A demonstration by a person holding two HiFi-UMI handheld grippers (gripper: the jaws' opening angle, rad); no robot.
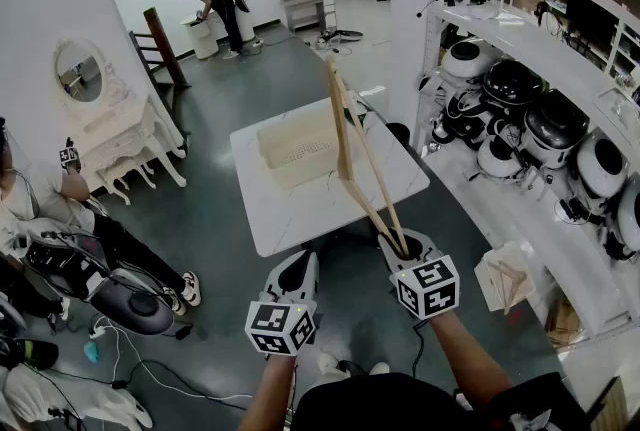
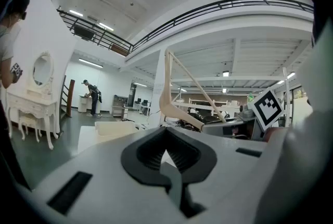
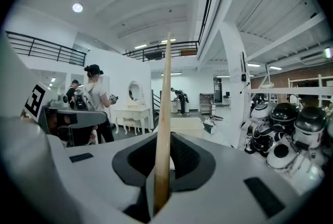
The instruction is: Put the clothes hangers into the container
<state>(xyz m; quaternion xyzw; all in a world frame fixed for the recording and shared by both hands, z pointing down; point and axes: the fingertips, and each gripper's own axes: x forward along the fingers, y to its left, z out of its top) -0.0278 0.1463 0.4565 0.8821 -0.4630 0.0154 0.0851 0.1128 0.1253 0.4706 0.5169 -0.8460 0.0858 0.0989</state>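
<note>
A wooden clothes hanger (image 1: pixel 341 144) is gripped at one end by the right gripper (image 1: pixel 403 247), whose fingers (image 3: pixel 188 158) are clenched on the wood. In the right gripper view the hanger is seen rising straight up from between them. In the head view the hanger is held in the air above the near right part of the white counter (image 1: pixel 300 214), slanting up and away over it. It touches neither the counter nor the container. The cream container (image 1: pixel 300 169) is set on the middle of the counter, towards its far side, and nothing can be seen inside it. The left gripper (image 1: pixel 297 269) is held off the counter's near edge, beside the right one. Its fingers (image 2: pixel 151 153) are pressed together with nothing between them.
</note>
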